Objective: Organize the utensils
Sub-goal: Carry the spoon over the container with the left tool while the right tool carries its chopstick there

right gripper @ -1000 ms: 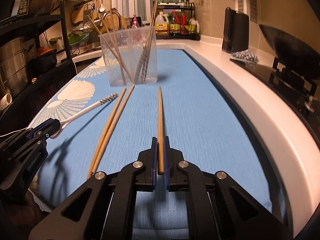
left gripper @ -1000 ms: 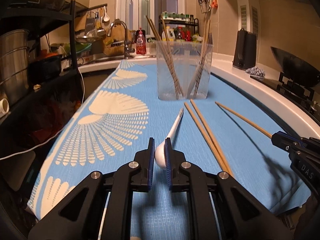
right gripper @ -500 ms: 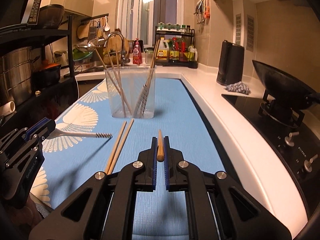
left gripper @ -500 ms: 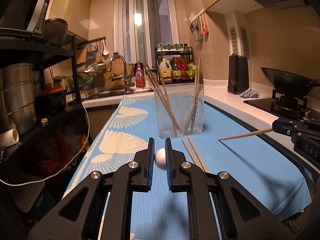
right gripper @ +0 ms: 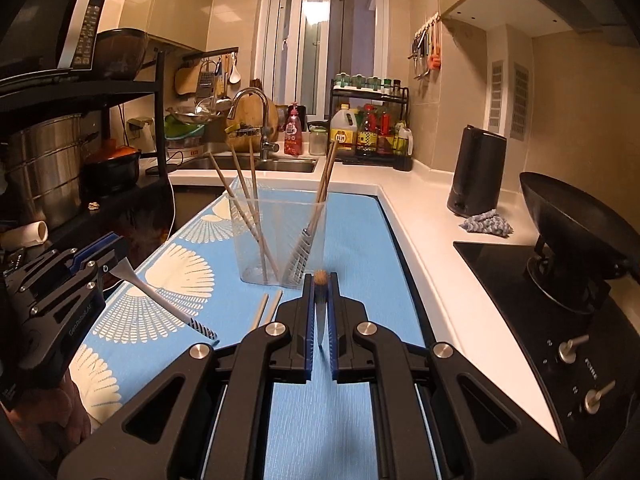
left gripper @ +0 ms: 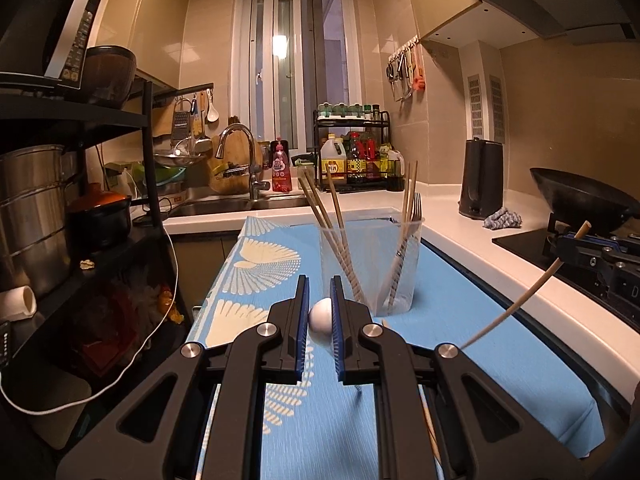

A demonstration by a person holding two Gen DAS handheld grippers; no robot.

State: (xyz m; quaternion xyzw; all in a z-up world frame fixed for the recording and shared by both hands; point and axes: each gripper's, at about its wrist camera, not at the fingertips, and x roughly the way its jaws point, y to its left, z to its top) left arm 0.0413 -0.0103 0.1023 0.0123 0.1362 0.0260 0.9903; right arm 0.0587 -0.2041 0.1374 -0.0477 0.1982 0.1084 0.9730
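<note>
My left gripper (left gripper: 320, 320) is shut on the bowl of a white spoon (left gripper: 321, 316) and holds it up off the mat; its handle (right gripper: 160, 300) hangs down toward the mat in the right wrist view. My right gripper (right gripper: 320, 308) is shut on a wooden chopstick (right gripper: 321, 278), lifted with its tip down; the chopstick also shows in the left wrist view (left gripper: 516, 304). Ahead of both stands a clear plastic cup (left gripper: 370, 264) holding several chopsticks and a fork (left gripper: 416, 208). Two more chopsticks (right gripper: 266, 312) lie on the blue mat before the cup.
A blue patterned mat (right gripper: 352, 420) covers the counter. A black shelf rack with pots (left gripper: 60, 200) stands left. A kettle (right gripper: 476, 172), a cloth (right gripper: 486, 222) and a hob with a wok (right gripper: 572, 216) are right. The sink and tap (left gripper: 244, 160) are behind.
Both grippers have risen from the mat with their utensils. The spoon and the chopstick now hang tilted downward instead of lying flat, and both views look more level at the cup.
</note>
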